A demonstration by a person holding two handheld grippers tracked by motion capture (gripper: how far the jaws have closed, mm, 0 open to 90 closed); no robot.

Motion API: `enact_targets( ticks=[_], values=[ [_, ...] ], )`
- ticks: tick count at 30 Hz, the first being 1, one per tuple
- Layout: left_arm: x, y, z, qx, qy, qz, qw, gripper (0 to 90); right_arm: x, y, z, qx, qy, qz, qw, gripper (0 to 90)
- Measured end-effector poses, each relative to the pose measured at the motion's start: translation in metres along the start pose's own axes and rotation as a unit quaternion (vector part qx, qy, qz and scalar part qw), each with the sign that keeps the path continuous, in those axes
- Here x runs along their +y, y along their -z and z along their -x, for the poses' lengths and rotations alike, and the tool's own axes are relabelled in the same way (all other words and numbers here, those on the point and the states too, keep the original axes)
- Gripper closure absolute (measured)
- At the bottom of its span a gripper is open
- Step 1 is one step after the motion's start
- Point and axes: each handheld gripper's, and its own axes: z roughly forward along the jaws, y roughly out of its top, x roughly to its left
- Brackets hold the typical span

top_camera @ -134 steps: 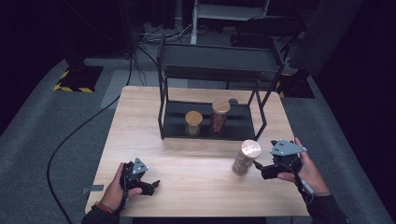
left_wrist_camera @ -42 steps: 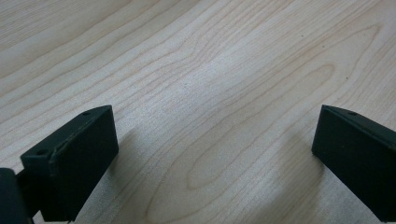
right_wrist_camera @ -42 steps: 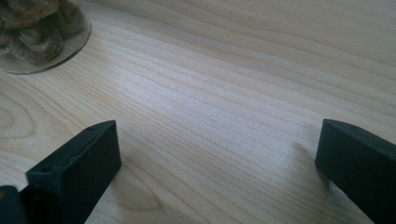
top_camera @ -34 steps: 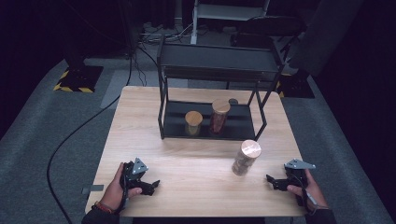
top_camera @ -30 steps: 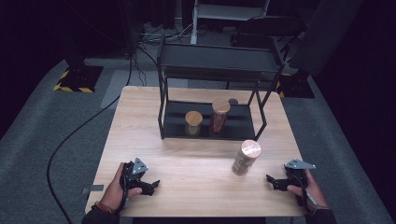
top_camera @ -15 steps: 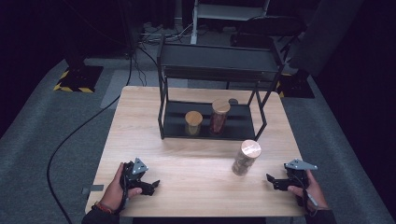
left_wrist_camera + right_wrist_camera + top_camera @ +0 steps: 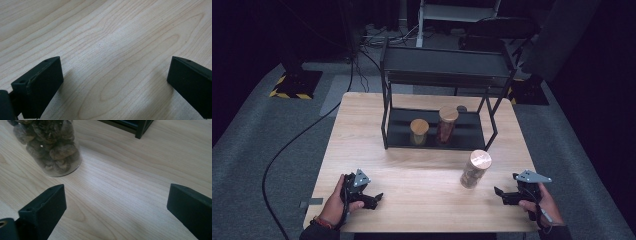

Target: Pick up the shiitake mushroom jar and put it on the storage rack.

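My right gripper (image 7: 507, 194) rests low over the desk (image 7: 422, 185) at about 4 o'clock, its fingers (image 7: 42, 212) spread wide with nothing but bare wood between them. They eased in a touch a moment ago, yet the gap is open and they press on nothing. Seen along them in the right gripper view, the jar (image 7: 50, 147) stands just past the left finger at 11 o'clock, apart from it, glass walls packed with brown lumpy pieces. A black post of the rack (image 7: 141, 128) comes down onto the wood at 1 o'clock.

My left gripper (image 7: 371, 198) sits at about 8 o'clock on the desk, hand wrapped around its body. Its fingers (image 7: 40, 87) are open too, wide apart, and the left gripper view has pale wood grain (image 7: 112, 50) between them, with no thing near.

From the high view, the jar (image 7: 474, 169) stands upright on the desk at about 4 o'clock, copper lid up, near my right gripper and to its 10 o'clock, not touching it. It is in front of the rack (image 7: 447, 75), outside it. On the rack's lower shelf stand two more jars: a short one (image 7: 419, 131) and a taller one (image 7: 446, 123) just beside it, both with wooden lids. The upper shelf spans above them.
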Motion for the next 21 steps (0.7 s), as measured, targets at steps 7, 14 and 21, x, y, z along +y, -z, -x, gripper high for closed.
enact_targets(
  ticks=[7,14,21],
  values=[
    [0.000,0.000,0.000,0.000,0.000,0.000,1.0000,0.2,0.005,0.001,-0.005,0.016,0.010,0.008,0.9998,2.2],
    [0.000,0.000,0.000,0.000,0.000,0.000,1.0000,0.2,0.009,-0.001,-0.008,0.032,0.016,0.016,0.9992,2.2],
    [0.000,0.000,0.000,0.000,0.000,0.000,1.0000,0.2,0.013,-0.004,-0.010,0.048,0.020,0.021,0.9985,2.2]
  ],
)
